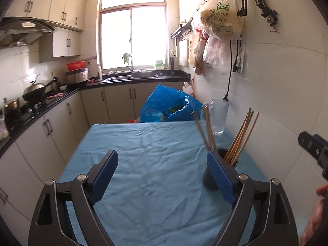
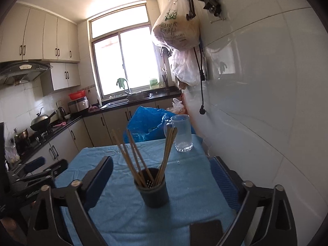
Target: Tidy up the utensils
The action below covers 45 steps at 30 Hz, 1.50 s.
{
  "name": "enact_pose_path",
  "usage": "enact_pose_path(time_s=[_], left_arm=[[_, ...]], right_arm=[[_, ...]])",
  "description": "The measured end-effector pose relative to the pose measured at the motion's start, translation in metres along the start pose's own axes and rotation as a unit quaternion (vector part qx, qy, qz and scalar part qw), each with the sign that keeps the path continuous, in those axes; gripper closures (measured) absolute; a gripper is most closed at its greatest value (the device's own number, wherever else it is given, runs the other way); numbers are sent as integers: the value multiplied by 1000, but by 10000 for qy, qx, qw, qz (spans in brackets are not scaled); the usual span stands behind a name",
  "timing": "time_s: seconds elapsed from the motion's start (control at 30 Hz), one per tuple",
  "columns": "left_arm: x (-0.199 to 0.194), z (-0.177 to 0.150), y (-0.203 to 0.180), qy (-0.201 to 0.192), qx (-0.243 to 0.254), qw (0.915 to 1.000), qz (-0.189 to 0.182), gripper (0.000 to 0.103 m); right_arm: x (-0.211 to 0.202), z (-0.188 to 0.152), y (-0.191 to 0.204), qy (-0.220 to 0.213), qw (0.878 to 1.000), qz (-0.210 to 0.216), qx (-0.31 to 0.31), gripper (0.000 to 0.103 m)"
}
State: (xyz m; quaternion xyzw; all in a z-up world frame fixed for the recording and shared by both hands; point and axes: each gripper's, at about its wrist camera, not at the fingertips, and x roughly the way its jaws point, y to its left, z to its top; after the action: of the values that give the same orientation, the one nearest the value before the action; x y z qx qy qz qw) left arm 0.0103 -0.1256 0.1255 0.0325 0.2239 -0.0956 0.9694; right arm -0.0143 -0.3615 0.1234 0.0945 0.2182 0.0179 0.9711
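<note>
Chopsticks [image 2: 141, 160] stand in the dark round holder [image 2: 152, 190], which sits on the blue cloth of the desk [image 2: 123, 221] straight ahead of my right fingers [image 2: 162, 176], between the two pads and a little beyond their tips. They lean in two fans: one bundle tilts away toward my left pad, the other toward my right pad and the wall. My right fingers are spread wide with nothing between them but the holder farther out, and neither pad touches it.

From my left fingers [image 1: 164, 168] the same holder [image 1: 211, 176] lies just behind the right-hand pad, partly hidden by it, with the sticks [image 1: 242, 137] rising past the tip. These fingers are also released and empty, with bare cloth [image 1: 153, 194] ahead of them.

I judge the sticks light, stiff and thin, smooth enough to slide or roll if pinched at one point, and loose in the cup, so a nudge would make them rattle or tip to the other side. If one needs moving, I would take it across the upper shaft, well above the rim, squeezing flat so that it cannot twist. The holder looks light too and could topple if I pushed at its top; a grip around its body low down would suit it better.

Beyond the holder, nearer the wall side of my right fingers, stands a clear glass mug [image 2: 182, 133], fragile and best kept away from. Behind the desk edge is a blue plastic bag [image 2: 145, 123].
</note>
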Motion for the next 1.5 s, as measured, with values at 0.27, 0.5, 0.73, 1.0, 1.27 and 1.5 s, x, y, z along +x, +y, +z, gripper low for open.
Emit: enact_pose_path(time_s=[0.27,0.5,0.73,1.0,1.27,1.5], left_arm=[[-44,-47,30,174,6,9995,276,5],[-53,-75,36,394,-7,9987,312,5],[-52,-87,33,464,129,9982,361,5],[-35,-89,32,612,136,9974,348,5],[-13,-93,37,809,93,9961,353,5],[3,-99,43,966,20,9946,391,5]], right_arm=[[-28,-38,20,251,9991,-349,30,1],[-46,-77,49,214,9958,-873,-152,0],[-40,-86,61,447,9957,-756,-308,0],[-29,-89,60,543,9951,-778,-290,0],[-9,-91,57,685,9931,-915,-249,0],[7,-94,61,849,9916,-922,-328,0]])
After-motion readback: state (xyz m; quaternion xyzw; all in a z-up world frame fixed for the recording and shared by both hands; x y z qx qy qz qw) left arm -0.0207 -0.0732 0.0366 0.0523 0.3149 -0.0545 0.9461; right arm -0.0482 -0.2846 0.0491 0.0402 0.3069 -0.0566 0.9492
